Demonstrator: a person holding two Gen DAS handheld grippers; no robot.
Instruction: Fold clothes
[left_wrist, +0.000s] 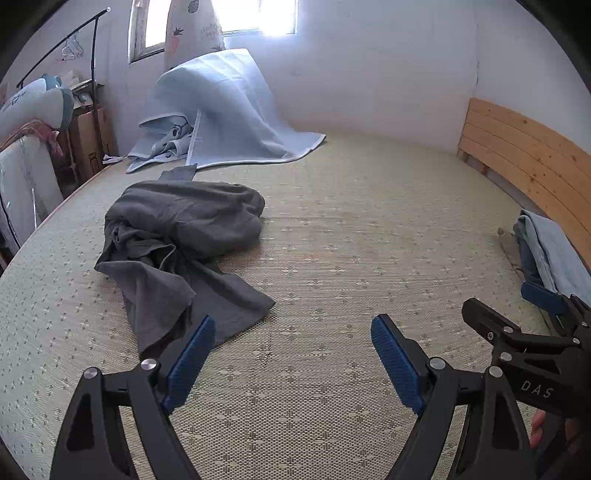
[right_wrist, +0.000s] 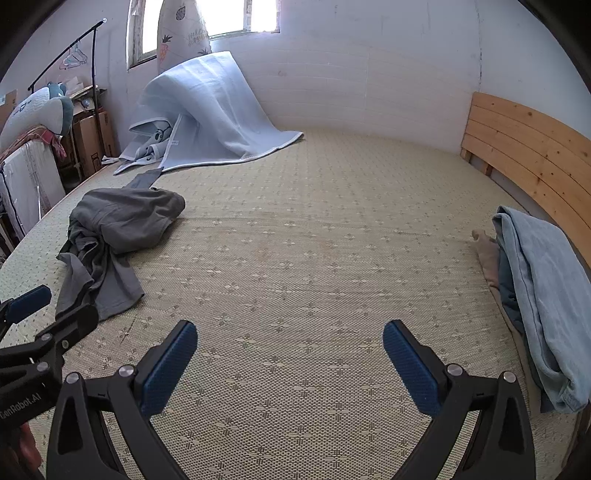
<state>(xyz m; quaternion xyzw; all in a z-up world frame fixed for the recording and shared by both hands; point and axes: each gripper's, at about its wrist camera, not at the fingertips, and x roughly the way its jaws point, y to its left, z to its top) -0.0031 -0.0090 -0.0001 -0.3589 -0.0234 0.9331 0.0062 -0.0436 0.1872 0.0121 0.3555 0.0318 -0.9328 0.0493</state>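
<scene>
A crumpled dark grey garment (left_wrist: 177, 240) lies on the bed's woven mat, left of centre; it also shows in the right wrist view (right_wrist: 110, 236). My left gripper (left_wrist: 293, 336) is open and empty, just right of the garment's near edge, above the mat. My right gripper (right_wrist: 290, 341) is open and empty over bare mat, well right of the garment. Each gripper shows at the edge of the other's view: the right one (left_wrist: 517, 317), the left one (right_wrist: 37, 306). A folded light blue garment (right_wrist: 535, 295) lies at the right by the headboard.
A light blue blanket (left_wrist: 221, 110) is heaped against the far wall under the window. A wooden headboard (right_wrist: 524, 147) runs along the right. Boxes, a plush toy (left_wrist: 33, 103) and a clothes rack stand off the bed's left edge. The mat (right_wrist: 314, 240) stretches between the garments.
</scene>
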